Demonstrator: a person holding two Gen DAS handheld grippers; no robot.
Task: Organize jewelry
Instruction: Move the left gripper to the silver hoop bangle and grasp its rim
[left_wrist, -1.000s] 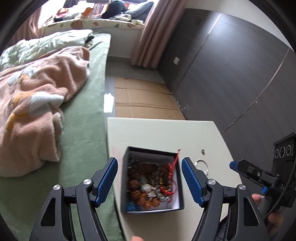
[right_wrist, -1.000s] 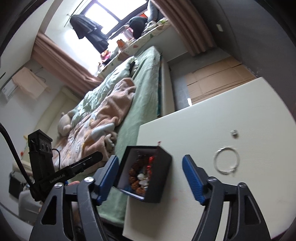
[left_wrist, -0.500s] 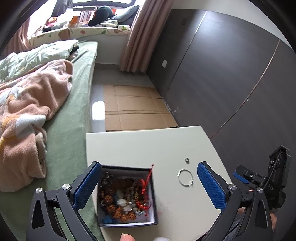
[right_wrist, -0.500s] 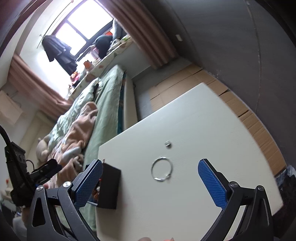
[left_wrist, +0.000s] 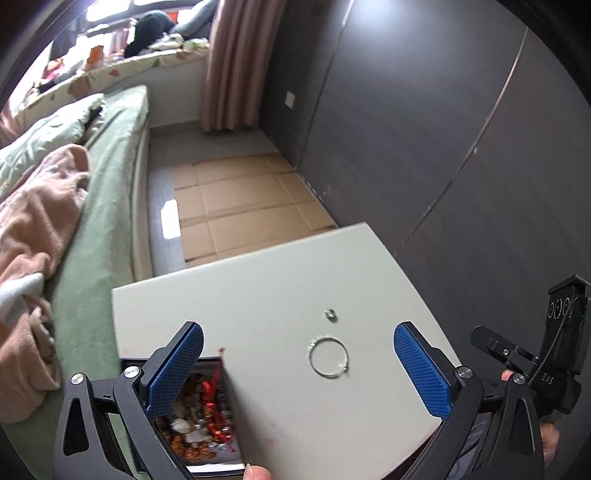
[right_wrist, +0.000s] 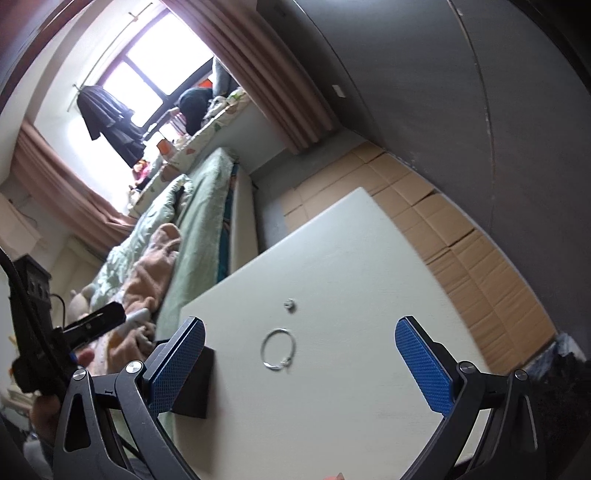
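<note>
A thin silver bracelet (left_wrist: 328, 357) lies flat on the white table (left_wrist: 280, 280), with a small silver ring (left_wrist: 330, 314) just beyond it. A black box (left_wrist: 207, 417) full of beads and a red cord sits at the table's near left corner, partly behind my left finger. My left gripper (left_wrist: 297, 369) is open and empty above the near table, the bracelet between its fingers. My right gripper (right_wrist: 299, 365) is open and empty; the bracelet (right_wrist: 279, 353) and ring (right_wrist: 289, 305) lie ahead of it, the box (right_wrist: 195, 384) at its left finger.
A bed (left_wrist: 92, 206) with green sheets and a pink blanket runs along the table's left side. Flattened cardboard (left_wrist: 236, 206) covers the floor beyond the table. A dark wall (left_wrist: 424, 129) stands to the right. The other gripper (left_wrist: 554, 362) shows at the right edge.
Both grippers opened wide and swung right, away from the box. The bracelet now lies between the fingers in both views; the box has slid to the lower left.
</note>
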